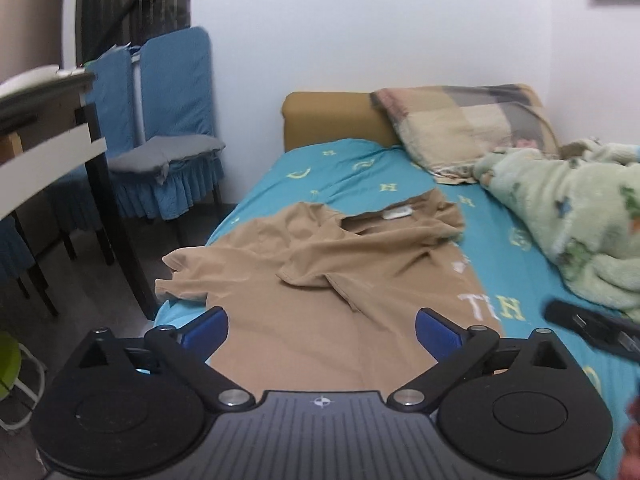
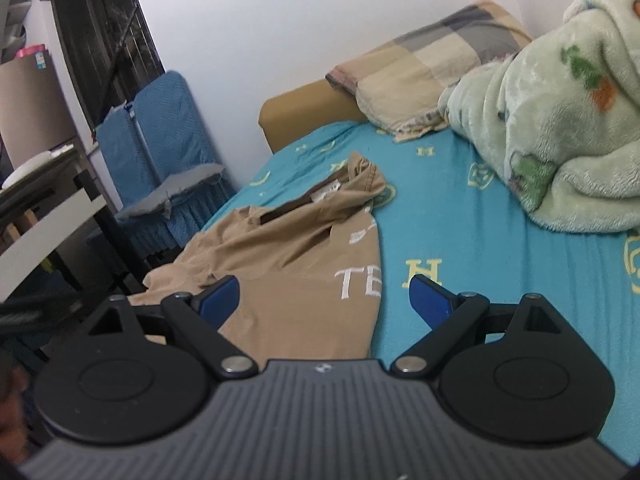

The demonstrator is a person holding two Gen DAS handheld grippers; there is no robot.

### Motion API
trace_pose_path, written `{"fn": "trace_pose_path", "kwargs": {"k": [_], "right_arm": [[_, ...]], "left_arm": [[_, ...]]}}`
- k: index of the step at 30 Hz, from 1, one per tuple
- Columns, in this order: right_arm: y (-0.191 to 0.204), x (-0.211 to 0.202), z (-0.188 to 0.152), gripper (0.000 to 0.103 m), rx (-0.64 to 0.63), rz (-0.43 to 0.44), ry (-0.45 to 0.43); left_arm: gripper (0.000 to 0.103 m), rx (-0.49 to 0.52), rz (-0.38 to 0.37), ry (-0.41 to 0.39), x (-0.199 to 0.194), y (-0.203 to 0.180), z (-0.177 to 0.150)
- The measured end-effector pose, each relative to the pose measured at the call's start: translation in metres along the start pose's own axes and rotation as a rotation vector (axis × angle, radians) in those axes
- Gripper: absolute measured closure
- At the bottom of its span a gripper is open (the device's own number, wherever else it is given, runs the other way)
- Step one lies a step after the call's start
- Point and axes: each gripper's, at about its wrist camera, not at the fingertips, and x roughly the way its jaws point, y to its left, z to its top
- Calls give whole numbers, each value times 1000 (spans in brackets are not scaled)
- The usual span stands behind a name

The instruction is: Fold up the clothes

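Both the left gripper (image 1: 322, 330) and right gripper (image 2: 324, 300) hang spread and empty over the tan T-shirt's (image 1: 320, 272) near end, its length running ahead toward the collar, its right edge between the right jaws.

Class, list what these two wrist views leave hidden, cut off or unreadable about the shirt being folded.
- Tan shirt hem: both views, hidden behind the tongs' bodies.
- White lettering: right wrist view, partly folded under the shirt edge; unreadable in full.
- Neck label: left wrist view, too small and blurred.
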Motion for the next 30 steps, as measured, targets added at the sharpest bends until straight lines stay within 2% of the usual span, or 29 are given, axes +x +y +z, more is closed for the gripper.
{"fn": "trace_pose_path", "kwargs": {"k": [7,11,20,24,30], "right_arm": [[4,-22,-4,10,-25,-13,-39],[10,-33,-8,10,-50,-9,-59],[11,-38,-21,10,-73,-19,-97],[13,-31,-30,10,-76,-13,-67],[29,-23,-38,10,-129,19,-23]], "left_arm": [[0,-13,-77,-17,-62,-6,-44],[0,-36,-115,7,-65,-7,-58],[0,4,-144,-21,-50,-15,-58],[0,-5,-150,-7,-53,-12,-53],[0,-26,-150,-42,-71,6,-40]]}}
